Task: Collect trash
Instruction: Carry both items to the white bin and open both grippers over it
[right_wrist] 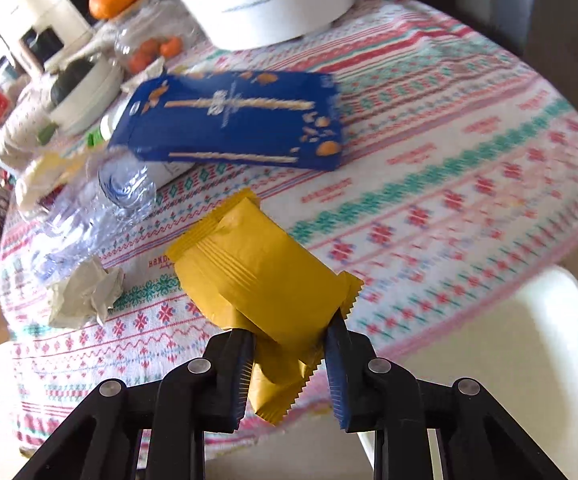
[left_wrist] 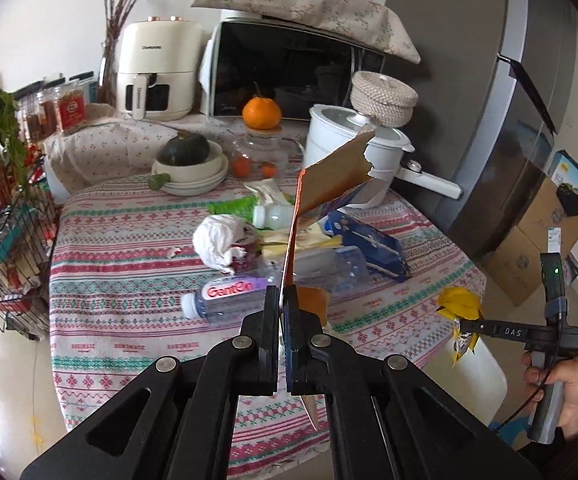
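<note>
My left gripper point(left_wrist: 281, 300) is pinched narrow on the edge of a torn cardboard box point(left_wrist: 329, 176), stiff and flat, so it stands up toward twelve o'clock clear of the clutter. My right gripper point(right_wrist: 291, 344) clamps a crinkly yellow wrapper point(right_wrist: 257, 276) with serrated ends, lifted off the table point(right_wrist: 469, 168) so I can carry both pieces away, I judge. Beyond, at eleven o'clock in the left view, lie a clear plastic bottle point(left_wrist: 229, 298) and a soft wad of tissue point(left_wrist: 215, 240); a glossy blue packet point(right_wrist: 233, 120) lies flat further out. The woven patterned cloth still carries most of the trash.
</note>
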The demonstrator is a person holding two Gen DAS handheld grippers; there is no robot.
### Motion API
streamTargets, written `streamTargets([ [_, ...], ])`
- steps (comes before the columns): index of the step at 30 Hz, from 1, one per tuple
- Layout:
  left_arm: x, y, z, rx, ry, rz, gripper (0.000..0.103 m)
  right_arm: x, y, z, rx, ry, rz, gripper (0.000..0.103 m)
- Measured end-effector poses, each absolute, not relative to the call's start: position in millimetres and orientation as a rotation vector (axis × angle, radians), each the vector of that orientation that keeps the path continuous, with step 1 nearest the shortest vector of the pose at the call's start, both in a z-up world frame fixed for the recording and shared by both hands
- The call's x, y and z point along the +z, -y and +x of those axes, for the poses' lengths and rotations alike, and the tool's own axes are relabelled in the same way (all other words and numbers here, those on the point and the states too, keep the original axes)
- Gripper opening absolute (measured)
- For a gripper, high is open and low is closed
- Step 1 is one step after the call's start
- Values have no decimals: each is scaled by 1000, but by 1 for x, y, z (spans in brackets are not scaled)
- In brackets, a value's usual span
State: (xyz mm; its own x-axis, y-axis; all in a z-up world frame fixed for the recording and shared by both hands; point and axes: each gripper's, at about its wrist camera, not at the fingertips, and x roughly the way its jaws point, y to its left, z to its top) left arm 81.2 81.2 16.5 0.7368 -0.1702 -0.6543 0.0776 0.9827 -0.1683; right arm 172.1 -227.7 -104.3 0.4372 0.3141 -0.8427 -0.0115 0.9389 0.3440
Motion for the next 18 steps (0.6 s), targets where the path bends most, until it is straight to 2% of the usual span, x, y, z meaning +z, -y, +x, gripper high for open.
streamTargets([
  [7,1,7,75,-354,-806,-50,1,-81,294,119,148,-1033,389,29],
  [18,-66,155,74,-571,-975,97,1,-104,385,72,-19,-1072,524,29],
])
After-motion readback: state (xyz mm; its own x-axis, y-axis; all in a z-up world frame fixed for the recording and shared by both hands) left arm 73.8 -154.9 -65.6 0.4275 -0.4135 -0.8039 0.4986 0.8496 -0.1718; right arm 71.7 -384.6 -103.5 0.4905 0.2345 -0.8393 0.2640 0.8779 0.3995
